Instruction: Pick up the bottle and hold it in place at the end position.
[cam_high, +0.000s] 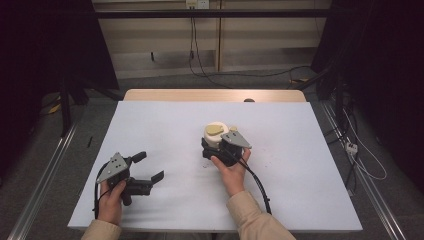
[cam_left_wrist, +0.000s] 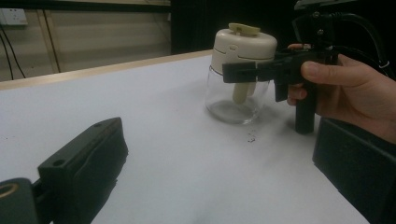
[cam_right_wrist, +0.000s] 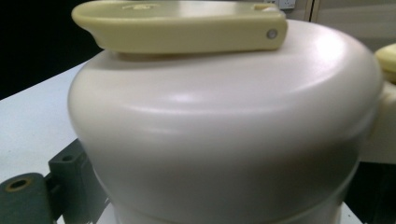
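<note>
A jar (cam_high: 216, 134) with a clear glass body (cam_left_wrist: 224, 100) and a cream lid (cam_right_wrist: 224, 130) stands upright near the middle of the white table. A flat yellow handle (cam_right_wrist: 182, 25) lies on top of the lid. My right gripper (cam_high: 214, 146) is shut on the jar at the lid's lower edge, one jaw on each side. Its nearer jaw crosses the front of the jar in the left gripper view. My left gripper (cam_high: 150, 167) rests at the front left of the table, open, with nothing between its jaws, and faces the jar from a distance.
The white table cover (cam_high: 300, 165) has room on all sides of the jar. A few dark specks (cam_left_wrist: 251, 138) lie beside the jar's base. Beyond the wooden far edge (cam_high: 215, 95), cables trail across the floor. Metal rails run along both sides.
</note>
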